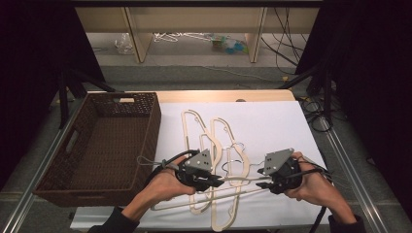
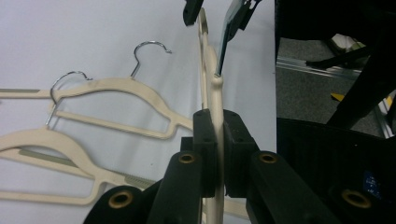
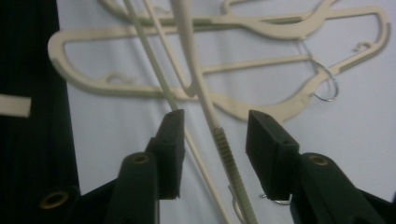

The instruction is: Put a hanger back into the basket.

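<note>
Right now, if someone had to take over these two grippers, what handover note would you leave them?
Left gripper: shut on the held hanger, lifted off the sheet.
Right gripper: open, the same hanger's ribbed bar between its jaws, pads not pressing.
Other hangers lie in a loose pile on the white sheet. The wicker basket at the left holds no hanger.
Done: one hanger picked up. Left, probably: move it to the basket, then the rest.
</note>
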{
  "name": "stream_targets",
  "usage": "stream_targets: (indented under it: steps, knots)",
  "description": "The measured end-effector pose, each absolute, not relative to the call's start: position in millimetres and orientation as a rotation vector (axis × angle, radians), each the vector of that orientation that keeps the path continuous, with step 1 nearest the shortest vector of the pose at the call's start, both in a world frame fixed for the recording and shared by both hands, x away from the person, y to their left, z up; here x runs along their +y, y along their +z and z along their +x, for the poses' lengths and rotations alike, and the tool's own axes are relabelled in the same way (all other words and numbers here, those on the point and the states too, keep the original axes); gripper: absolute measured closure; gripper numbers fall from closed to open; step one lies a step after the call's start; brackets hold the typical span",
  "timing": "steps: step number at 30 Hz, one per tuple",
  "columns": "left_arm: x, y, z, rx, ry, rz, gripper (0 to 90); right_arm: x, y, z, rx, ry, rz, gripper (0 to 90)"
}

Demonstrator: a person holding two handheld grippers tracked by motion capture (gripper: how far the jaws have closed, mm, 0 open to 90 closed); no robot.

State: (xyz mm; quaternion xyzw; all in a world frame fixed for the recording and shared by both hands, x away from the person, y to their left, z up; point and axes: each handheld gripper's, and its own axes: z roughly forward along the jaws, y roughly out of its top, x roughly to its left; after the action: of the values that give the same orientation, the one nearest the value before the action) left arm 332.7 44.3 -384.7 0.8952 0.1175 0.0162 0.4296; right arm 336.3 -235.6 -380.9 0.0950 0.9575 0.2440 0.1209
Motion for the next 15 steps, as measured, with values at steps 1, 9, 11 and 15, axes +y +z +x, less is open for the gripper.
stream_targets:
  steps: [1, 9, 11, 15]
  knots:
    - [45, -383, 332, 0.296, 0.047, 2.234, 85.4, -237, -379, 337, 2.778, 0.732, 0.306, 53.9]
    - [56, -360, 334, 0.335, 0.105, 2.215, 85.4, -251, -365, 338, 2.62, 0.924, 0.572, 37.0]
    - [60, -352, 335, 0.362, 0.111, 2.206, 85.5, -257, -360, 337, 2.592, 0.973, 0.617, 35.1]
    - [70, -333, 339, 0.386, 0.157, 2.205, 85.5, -265, -355, 332, 2.493, 1.103, 0.717, 32.0]
